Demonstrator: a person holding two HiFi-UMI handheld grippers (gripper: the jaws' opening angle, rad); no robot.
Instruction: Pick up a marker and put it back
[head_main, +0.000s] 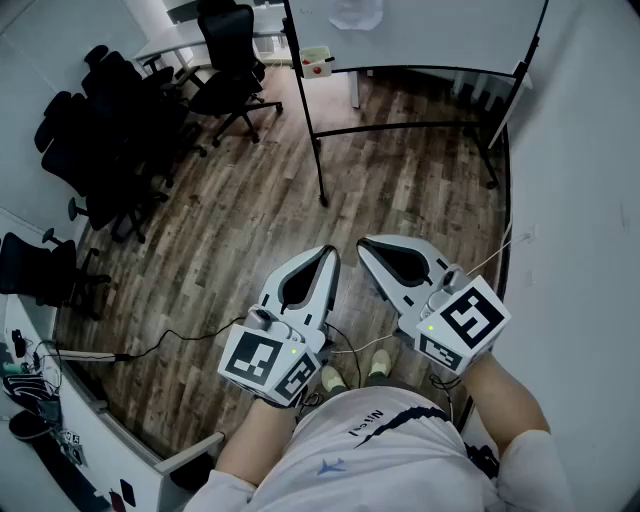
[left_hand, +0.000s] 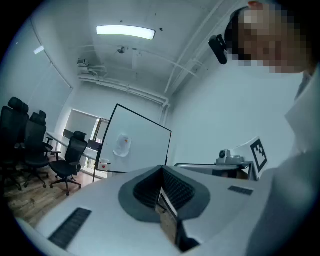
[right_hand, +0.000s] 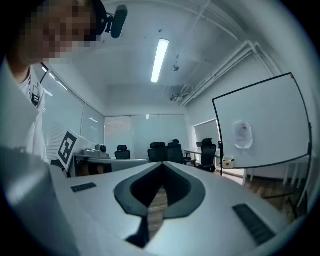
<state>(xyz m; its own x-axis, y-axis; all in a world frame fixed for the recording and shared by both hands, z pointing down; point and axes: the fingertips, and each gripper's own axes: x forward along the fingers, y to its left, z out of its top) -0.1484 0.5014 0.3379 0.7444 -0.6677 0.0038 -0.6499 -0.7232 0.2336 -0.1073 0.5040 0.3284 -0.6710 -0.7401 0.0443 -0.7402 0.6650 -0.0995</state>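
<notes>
Left claw (head_main: 327, 255) and right claw (head_main: 366, 245): both clenched tip to tip, nothing between the jaws, held side by side close to the person's body above the wooden floor (head_main: 250, 220). No marker can be made out in any view. Well ahead of both claws stands a whiteboard (head_main: 420, 30), with a small white box (head_main: 316, 62) at its lower edge, ahead and slightly left; whether it holds the marker cannot be told. Judgement: a marker should be light, stiff and smooth-barrelled, best taken across mid-barrel with moderate pressure to prevent rolling.
</notes>
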